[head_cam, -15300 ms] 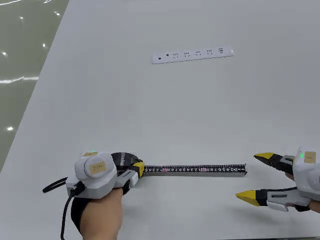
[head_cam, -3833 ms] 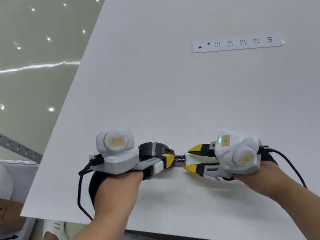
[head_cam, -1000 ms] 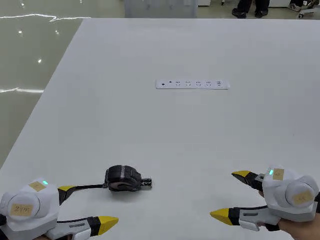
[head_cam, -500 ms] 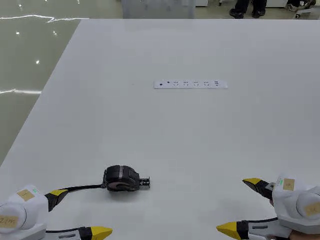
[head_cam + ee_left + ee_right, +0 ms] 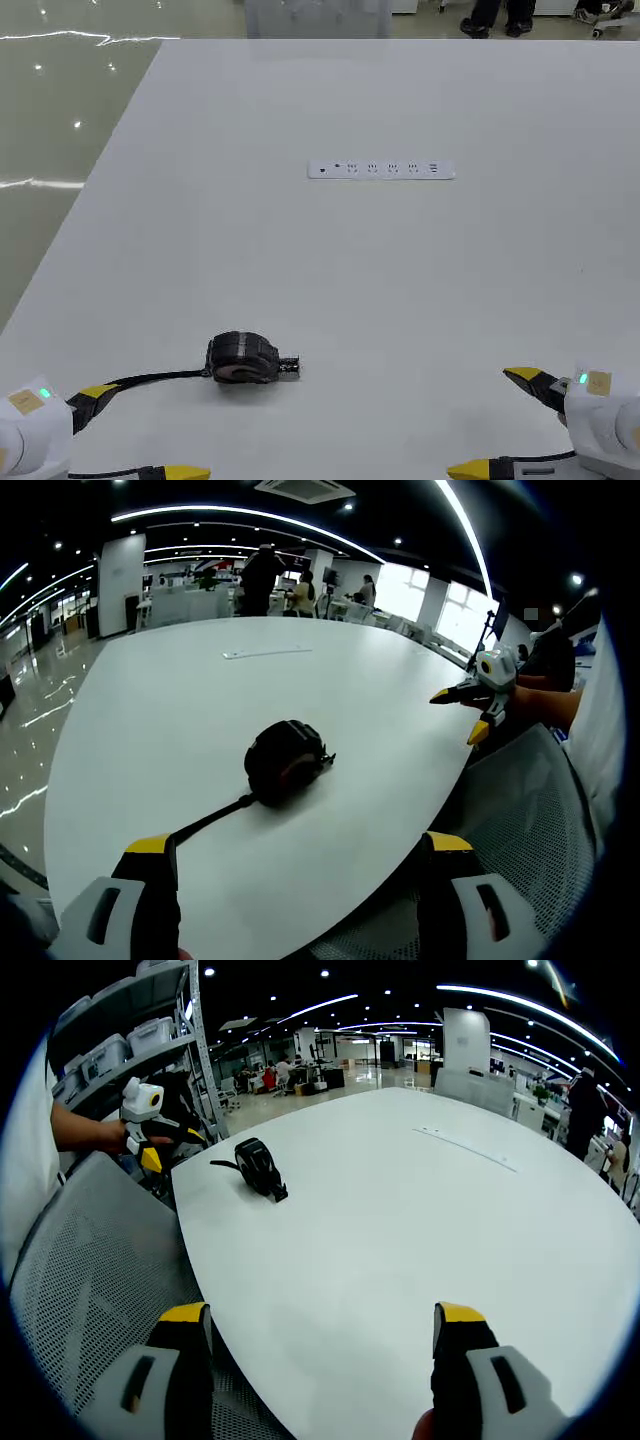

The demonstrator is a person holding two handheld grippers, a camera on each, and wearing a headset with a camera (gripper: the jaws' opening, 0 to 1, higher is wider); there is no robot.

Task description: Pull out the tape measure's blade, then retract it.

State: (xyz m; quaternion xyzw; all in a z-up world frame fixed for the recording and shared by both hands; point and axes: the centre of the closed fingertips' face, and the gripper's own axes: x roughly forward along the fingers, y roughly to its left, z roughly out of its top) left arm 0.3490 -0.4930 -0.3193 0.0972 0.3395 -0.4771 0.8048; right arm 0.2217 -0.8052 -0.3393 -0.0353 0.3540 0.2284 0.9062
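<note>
A black tape measure [image 5: 243,359] lies on the white table with its blade drawn in; only the end hook sticks out on its right, and a black wrist strap [image 5: 150,380] trails off to its left. It also lies ahead of the jaws in the left gripper view as the tape measure [image 5: 285,762] and far left in the right gripper view as the tape measure [image 5: 258,1167]. My left gripper [image 5: 140,432] is open at the table's near left corner, empty. My right gripper [image 5: 500,421] is open at the near right, empty.
A white power strip [image 5: 381,169] lies flat in the middle of the table [image 5: 400,260], well beyond the tape measure. The table's left edge drops to a glossy floor [image 5: 50,110]. A mesh chair seat [image 5: 90,1260] sits below the near edge. People stand far off.
Both grippers have drawn back toward the near table edge, away from the tape measure, still open. The tape measure has stayed put with its blade in.
</note>
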